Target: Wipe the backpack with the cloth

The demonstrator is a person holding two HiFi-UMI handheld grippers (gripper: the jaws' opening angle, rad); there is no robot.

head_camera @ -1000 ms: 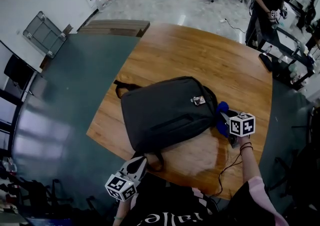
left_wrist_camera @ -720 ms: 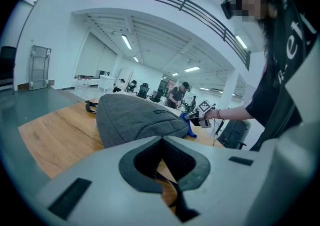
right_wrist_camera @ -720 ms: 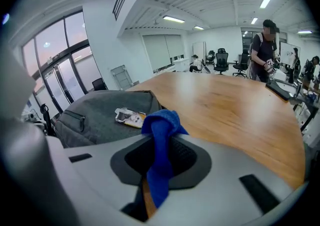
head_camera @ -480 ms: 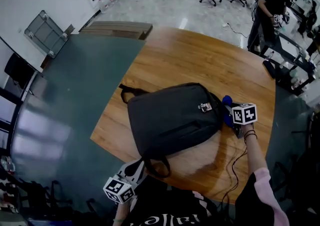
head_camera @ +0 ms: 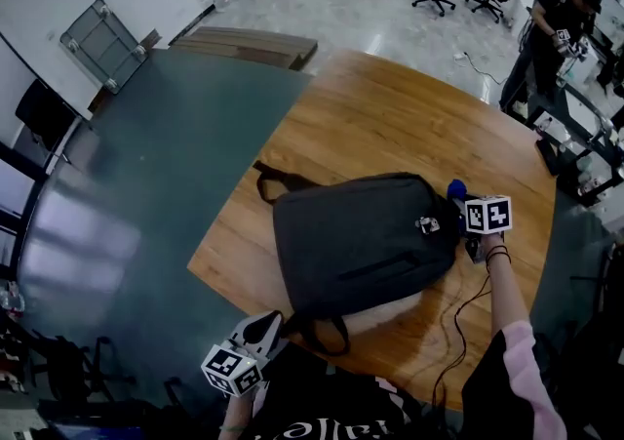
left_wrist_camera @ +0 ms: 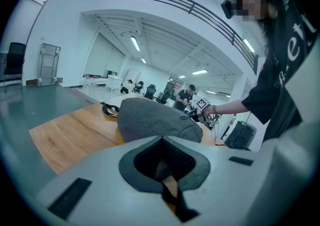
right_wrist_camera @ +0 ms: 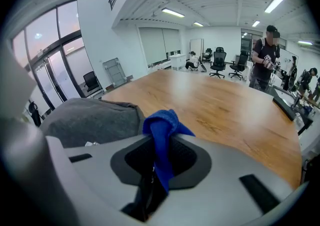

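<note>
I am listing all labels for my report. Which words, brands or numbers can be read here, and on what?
"alle": part of the white print on the person's black shirt; the rest is cut off.
The tag on the backpack: too small to read.
No other text is readable.

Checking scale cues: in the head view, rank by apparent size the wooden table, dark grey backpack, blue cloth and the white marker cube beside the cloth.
Largest first:
wooden table
dark grey backpack
white marker cube
blue cloth, though it is partly hidden, so its last place is unsure
</note>
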